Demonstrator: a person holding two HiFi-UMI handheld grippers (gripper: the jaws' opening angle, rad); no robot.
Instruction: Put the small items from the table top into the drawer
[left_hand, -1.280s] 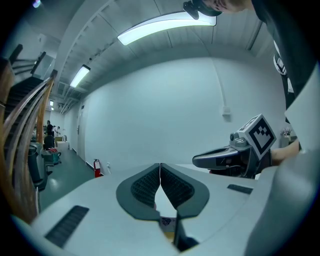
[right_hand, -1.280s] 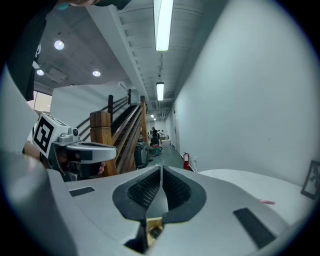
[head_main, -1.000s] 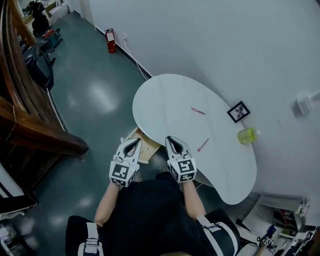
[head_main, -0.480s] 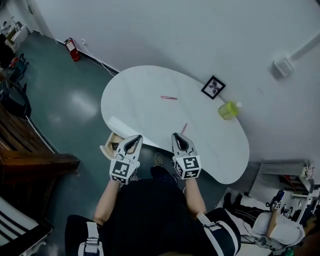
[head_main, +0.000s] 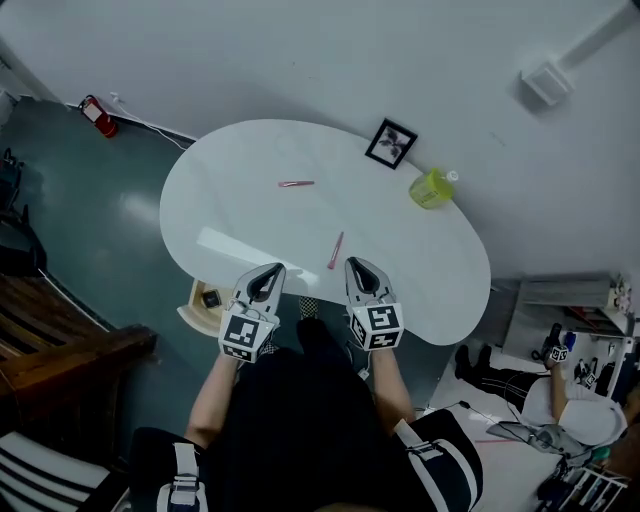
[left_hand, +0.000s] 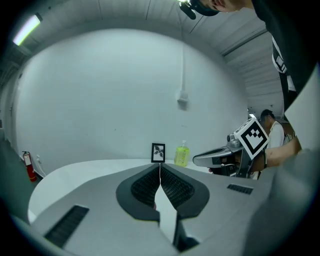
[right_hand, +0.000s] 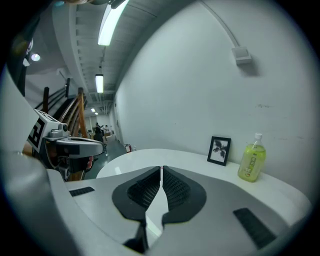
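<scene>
Our left gripper (head_main: 266, 272) and right gripper (head_main: 360, 266) each had their jaws pressed together with nothing between them, and they hung side by side at the near edge of the white table (head_main: 240, 215).

The nearer pink pen (head_main: 336, 250) lay just beyond the tips, between the two grippers and closer to the right one. The second pink pen (head_main: 296, 184) lay farther off, toward the middle of the top. The open drawer (head_main: 192, 310) jutted out from under the table's near left edge, just left of the left gripper, with a small dark object (head_main: 211, 298) inside.

A second before, we had stood off the table's end with both grippers over the floor and the drawer. Since then we had swung round to face the table squarely, and the grippers had come up to its edge. We judged the approach done and no pen yet picked up; the nearer pen looked the likely first target, and the jaws would need to part for it.

At the far right stood a framed picture (head_main: 391, 143) and a green bottle (head_main: 432, 188).
</scene>
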